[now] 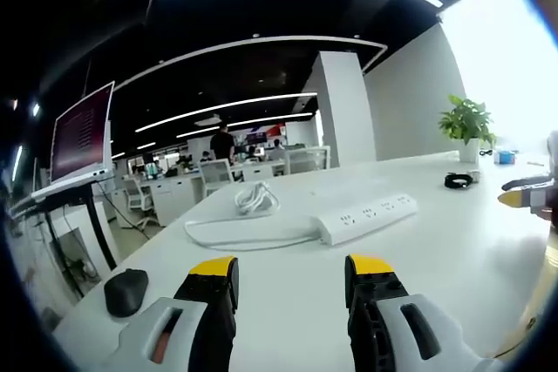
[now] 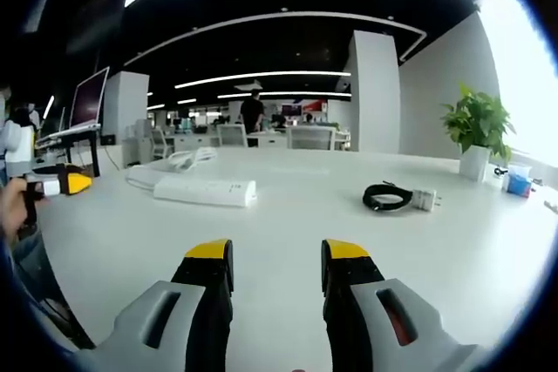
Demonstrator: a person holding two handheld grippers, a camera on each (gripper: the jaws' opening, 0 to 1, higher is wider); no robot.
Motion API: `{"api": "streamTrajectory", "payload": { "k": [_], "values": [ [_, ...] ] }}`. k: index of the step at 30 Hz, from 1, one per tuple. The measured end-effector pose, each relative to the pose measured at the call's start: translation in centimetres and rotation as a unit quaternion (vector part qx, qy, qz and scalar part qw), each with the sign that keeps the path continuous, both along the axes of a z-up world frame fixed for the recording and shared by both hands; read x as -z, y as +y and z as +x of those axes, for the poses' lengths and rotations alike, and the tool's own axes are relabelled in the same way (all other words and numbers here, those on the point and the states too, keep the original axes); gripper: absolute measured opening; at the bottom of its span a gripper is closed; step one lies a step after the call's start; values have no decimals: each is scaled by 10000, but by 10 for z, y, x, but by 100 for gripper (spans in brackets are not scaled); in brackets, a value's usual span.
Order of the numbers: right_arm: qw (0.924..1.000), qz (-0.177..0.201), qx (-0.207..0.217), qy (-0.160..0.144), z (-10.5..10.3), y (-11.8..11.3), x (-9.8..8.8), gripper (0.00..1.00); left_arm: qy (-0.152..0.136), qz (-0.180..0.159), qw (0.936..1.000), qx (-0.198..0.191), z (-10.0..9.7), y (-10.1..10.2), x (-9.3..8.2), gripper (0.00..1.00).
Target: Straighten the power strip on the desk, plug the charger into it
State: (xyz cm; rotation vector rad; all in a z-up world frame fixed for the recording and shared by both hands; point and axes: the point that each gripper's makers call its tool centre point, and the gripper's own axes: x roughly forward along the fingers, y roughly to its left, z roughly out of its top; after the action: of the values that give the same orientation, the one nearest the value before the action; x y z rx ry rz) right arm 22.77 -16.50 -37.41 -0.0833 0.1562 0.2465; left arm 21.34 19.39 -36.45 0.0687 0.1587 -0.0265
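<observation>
Spread wide and holding nothing on both sides: left gripper [image 1: 289,278] and right gripper [image 2: 275,260] hovering low over the white desk [image 1: 453,259]. Power strip [image 1: 366,215] just above centre in the left gripper view, long axis slanting up to the right, coiled cord [image 1: 255,200] trailing off to its left; same strip at upper left in the right gripper view, so likely the left gripper's reach. Charger [image 2: 399,197] right of centre for the right gripper, well apart from the strip, with bare tabletop between and the desk edge far off.
</observation>
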Motion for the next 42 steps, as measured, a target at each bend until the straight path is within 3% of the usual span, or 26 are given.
{"api": "streamTrajectory", "payload": {
  "k": [16,42],
  "values": [
    [9997,-23,-223,-33,4,14,-4,40,-100,41,9997,-200,-2,18,-9,50],
    [9989,-240,-392,-19,21,17,-5,40,-137,107,9998,-77,4,22,-14,50]
  ]
}}
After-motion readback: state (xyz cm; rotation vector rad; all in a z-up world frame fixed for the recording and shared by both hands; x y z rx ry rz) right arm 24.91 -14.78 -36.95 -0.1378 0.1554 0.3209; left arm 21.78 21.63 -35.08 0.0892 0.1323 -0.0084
